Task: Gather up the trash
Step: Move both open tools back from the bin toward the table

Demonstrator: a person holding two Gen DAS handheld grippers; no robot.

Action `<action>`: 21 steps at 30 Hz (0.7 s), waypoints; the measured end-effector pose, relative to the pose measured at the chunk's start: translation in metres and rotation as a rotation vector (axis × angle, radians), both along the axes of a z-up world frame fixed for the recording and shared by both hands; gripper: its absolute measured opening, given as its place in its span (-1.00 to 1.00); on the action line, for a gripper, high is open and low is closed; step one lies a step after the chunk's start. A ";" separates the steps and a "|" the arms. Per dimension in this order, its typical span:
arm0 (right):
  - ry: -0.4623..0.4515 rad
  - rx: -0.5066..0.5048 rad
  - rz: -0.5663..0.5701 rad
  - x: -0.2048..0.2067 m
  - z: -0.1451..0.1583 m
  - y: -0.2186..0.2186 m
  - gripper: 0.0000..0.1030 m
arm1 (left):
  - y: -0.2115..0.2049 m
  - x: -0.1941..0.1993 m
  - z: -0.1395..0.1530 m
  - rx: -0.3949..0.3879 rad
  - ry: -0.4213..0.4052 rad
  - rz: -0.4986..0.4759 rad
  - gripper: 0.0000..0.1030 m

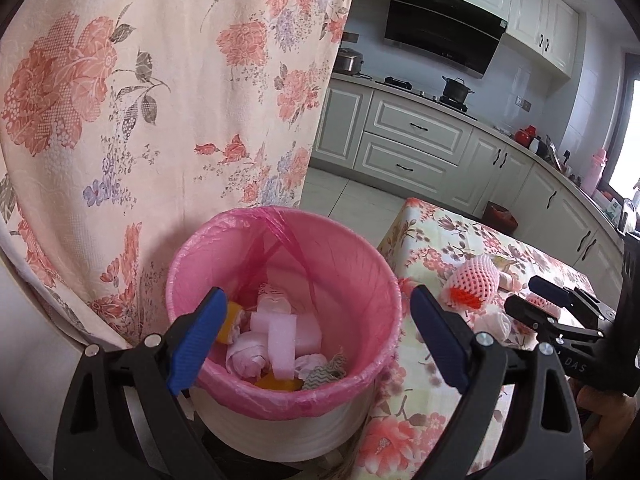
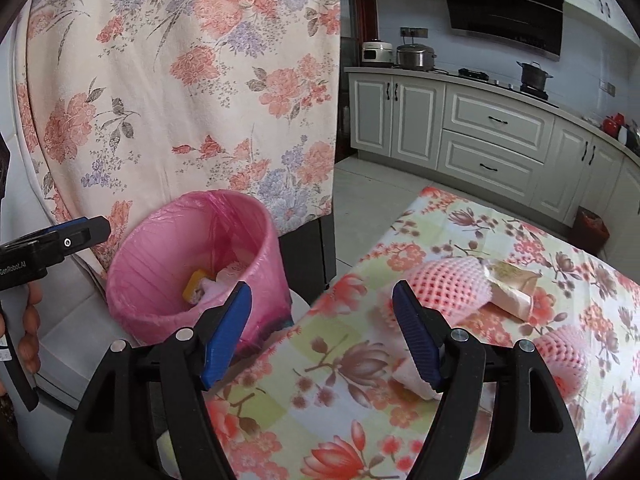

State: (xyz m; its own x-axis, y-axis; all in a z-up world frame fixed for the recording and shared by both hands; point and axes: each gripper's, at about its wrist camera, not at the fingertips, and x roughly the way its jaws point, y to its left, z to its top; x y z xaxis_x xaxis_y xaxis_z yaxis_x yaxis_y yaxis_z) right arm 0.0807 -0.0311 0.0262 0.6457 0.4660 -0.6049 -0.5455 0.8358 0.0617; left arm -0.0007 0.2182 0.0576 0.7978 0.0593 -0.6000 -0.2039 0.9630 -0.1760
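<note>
A white bin lined with a pink bag [image 1: 288, 398] stands just below my left gripper [image 1: 318, 336], which is open and empty above its mouth. Inside lie white foam strips [image 1: 282, 334], crumpled tissues and yellow scraps. In the right wrist view the bin [image 2: 160, 248] stands left of the floral-cloth table [image 2: 340, 360]. My right gripper [image 2: 322, 336] hangs open over the table edge with nothing between its fingers. A crumpled white tissue [image 2: 412, 380] lies by its right finger. Pink foam nets [image 2: 452, 284] [image 2: 564, 356] and a paper wrapper [image 2: 512, 286] lie beyond. In the left wrist view, the right gripper [image 1: 536, 300] hovers near a foam net [image 1: 474, 280].
A floral curtain [image 1: 160, 100] hangs right behind the bin. Kitchen cabinets [image 2: 496, 136], a hob with a pot [image 2: 534, 74] and a range hood line the far wall. A small red bin [image 2: 592, 224] stands on the floor. A hand [image 2: 30, 320] holds the left gripper's handle.
</note>
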 end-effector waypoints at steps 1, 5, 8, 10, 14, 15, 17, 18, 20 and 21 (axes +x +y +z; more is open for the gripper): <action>0.002 0.001 -0.013 -0.001 -0.001 -0.009 0.38 | -0.004 0.001 0.000 0.001 0.000 -0.004 0.74; 0.001 0.002 -0.061 -0.004 -0.003 -0.042 0.38 | -0.024 0.002 0.002 0.003 -0.003 -0.021 0.74; 0.005 0.008 -0.098 -0.005 -0.005 -0.068 0.38 | -0.040 0.004 0.002 0.003 0.001 -0.041 0.74; 0.006 0.005 -0.121 -0.006 -0.007 -0.083 0.39 | -0.050 0.007 0.001 0.003 0.006 -0.054 0.74; 0.022 0.007 -0.163 -0.006 -0.014 -0.113 0.40 | -0.074 0.013 -0.002 0.005 0.015 -0.084 0.74; 0.025 0.007 -0.171 -0.005 -0.016 -0.120 0.40 | -0.080 0.015 -0.003 0.005 0.018 -0.093 0.74; 0.033 0.009 -0.189 -0.004 -0.019 -0.133 0.41 | -0.093 0.020 -0.005 0.004 0.025 -0.110 0.74; 0.037 0.010 -0.198 -0.003 -0.021 -0.139 0.43 | -0.099 0.022 -0.006 0.004 0.029 -0.119 0.74; 0.045 0.014 -0.212 -0.002 -0.024 -0.152 0.45 | -0.113 0.027 -0.009 0.004 0.039 -0.138 0.74; 0.048 0.015 -0.217 -0.002 -0.026 -0.157 0.45 | -0.120 0.030 -0.011 0.005 0.044 -0.147 0.74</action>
State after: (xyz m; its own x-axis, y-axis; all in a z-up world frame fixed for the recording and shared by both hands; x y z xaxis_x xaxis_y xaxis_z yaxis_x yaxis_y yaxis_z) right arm 0.0790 -0.1882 0.0003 0.7025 0.3279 -0.6316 -0.3487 0.9323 0.0962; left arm 0.0291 0.0981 0.0469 0.7710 -0.0531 -0.6346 -0.0678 0.9840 -0.1647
